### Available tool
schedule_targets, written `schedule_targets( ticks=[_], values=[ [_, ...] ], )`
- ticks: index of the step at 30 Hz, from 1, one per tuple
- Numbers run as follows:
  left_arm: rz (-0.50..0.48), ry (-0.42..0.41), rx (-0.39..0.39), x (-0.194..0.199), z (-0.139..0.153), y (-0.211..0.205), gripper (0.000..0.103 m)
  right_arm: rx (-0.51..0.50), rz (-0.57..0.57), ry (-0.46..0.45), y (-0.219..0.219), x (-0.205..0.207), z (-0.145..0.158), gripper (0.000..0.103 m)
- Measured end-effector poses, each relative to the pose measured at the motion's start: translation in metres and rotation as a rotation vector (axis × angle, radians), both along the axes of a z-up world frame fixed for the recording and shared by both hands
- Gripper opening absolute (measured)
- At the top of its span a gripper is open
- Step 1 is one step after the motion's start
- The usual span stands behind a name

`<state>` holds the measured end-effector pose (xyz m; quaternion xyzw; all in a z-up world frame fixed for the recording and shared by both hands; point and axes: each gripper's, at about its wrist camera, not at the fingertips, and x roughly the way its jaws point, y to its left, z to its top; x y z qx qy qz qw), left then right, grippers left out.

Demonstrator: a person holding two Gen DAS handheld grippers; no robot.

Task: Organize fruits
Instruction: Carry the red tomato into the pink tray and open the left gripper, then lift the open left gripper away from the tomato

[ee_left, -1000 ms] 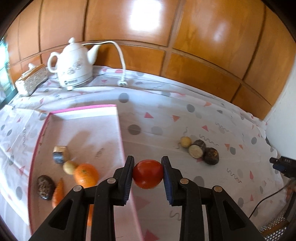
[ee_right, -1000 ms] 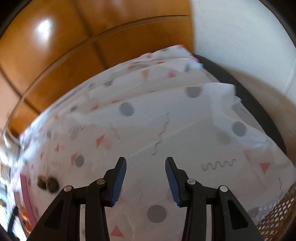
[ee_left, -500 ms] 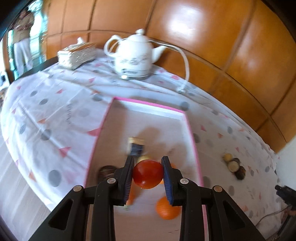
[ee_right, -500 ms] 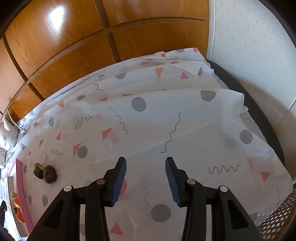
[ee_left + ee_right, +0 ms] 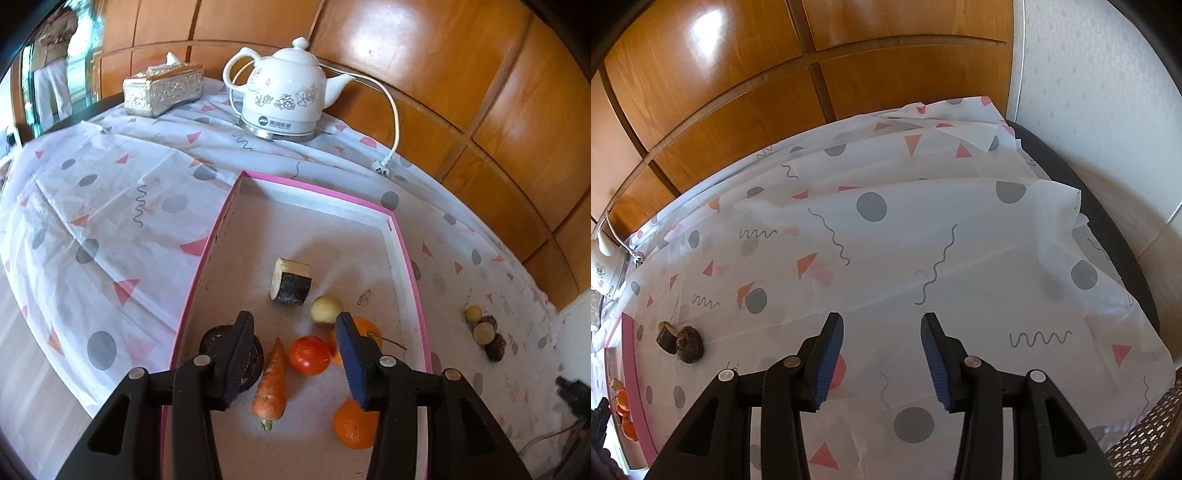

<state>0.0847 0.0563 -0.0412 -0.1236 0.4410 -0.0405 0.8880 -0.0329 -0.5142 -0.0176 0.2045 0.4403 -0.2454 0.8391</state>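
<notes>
My left gripper [image 5: 295,360] is open above the pink-rimmed tray [image 5: 306,188]. A red tomato [image 5: 309,355] lies free on the tray floor between the jaws. Around it lie a carrot [image 5: 271,384], two oranges [image 5: 354,424], a small yellow fruit [image 5: 325,309], a dark cut block [image 5: 291,282] and a dark round fruit [image 5: 255,363] partly behind the left finger. Three small fruits [image 5: 484,332] sit on the cloth right of the tray; two also show in the right wrist view [image 5: 681,341]. My right gripper [image 5: 882,363] is open and empty over the cloth.
A white kettle [image 5: 282,105] with cord and plug [image 5: 380,164] stands behind the tray. A silver tissue box [image 5: 162,90] is at the far left. Wood panelling backs the table. The cloth's right edge drops off near a wicker seat [image 5: 1145,439].
My left gripper carried the tomato from right of the tray to over it, then opened; the tomato now lies in the tray. The right gripper stays open and turned a little.
</notes>
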Motion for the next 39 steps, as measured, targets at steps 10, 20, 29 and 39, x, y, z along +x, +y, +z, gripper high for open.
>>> schedule_targets(
  ticks=[10, 20, 29, 39],
  values=[
    [0.033, -0.019, 0.077, -0.017, 0.004, -0.007, 0.054, -0.004, 0.045, 0.002, 0.007, 0.005, 0.000, 0.044],
    [-0.005, -0.034, 0.091, -0.030, 0.008, -0.015, 0.055, -0.018, 0.148, 0.027, 0.030, 0.016, -0.003, 0.044],
    [0.022, -0.034, 0.075, -0.036, 0.008, -0.005, 0.059, 0.011, 0.261, 0.031, 0.064, 0.028, -0.002, 0.044],
    [0.041, -0.046, 0.060, -0.042, 0.012, 0.007, 0.060, 0.057, 0.506, 0.011, 0.149, 0.079, -0.002, 0.044]
  ],
)
